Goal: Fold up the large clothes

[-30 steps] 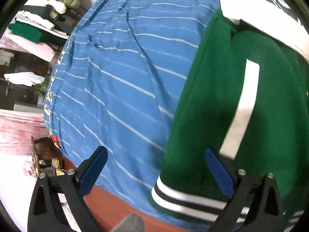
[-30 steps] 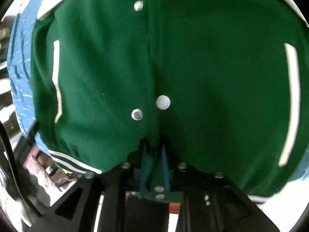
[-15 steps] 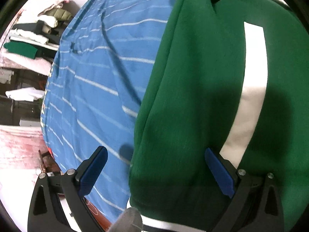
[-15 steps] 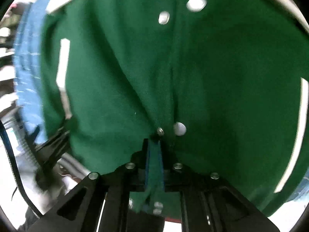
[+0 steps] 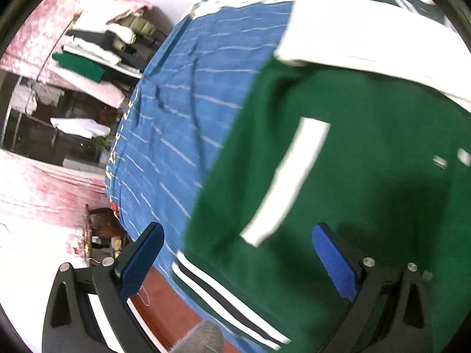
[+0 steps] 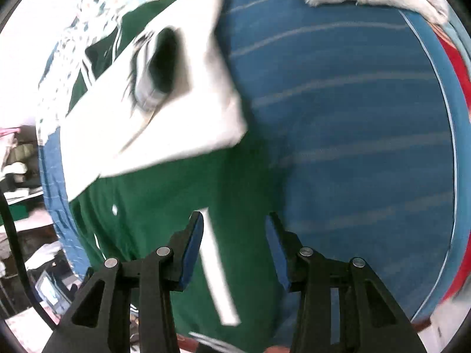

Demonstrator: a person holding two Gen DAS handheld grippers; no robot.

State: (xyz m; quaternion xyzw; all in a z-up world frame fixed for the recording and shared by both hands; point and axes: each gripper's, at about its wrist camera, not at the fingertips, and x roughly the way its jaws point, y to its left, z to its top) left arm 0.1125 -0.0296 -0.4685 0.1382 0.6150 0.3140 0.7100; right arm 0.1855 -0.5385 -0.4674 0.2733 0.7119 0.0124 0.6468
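Green varsity jacket (image 5: 338,176): lies flat on blue striped cloth (image 5: 188,111), striped hem (image 5: 223,294) nearest the cameras, long axis running away toward the white sleeve (image 5: 368,44) folded across its far end. Left gripper (image 5: 244,264): spread wide, empty, above the hem. Right gripper (image 6: 234,250): jaws opening, nothing pinched, over the jacket's edge.

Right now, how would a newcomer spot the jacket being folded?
Find the blue striped sheet covering the bed. On it lies the green jacket. Only it has white sleeves, white pocket stripes and a striped hem.
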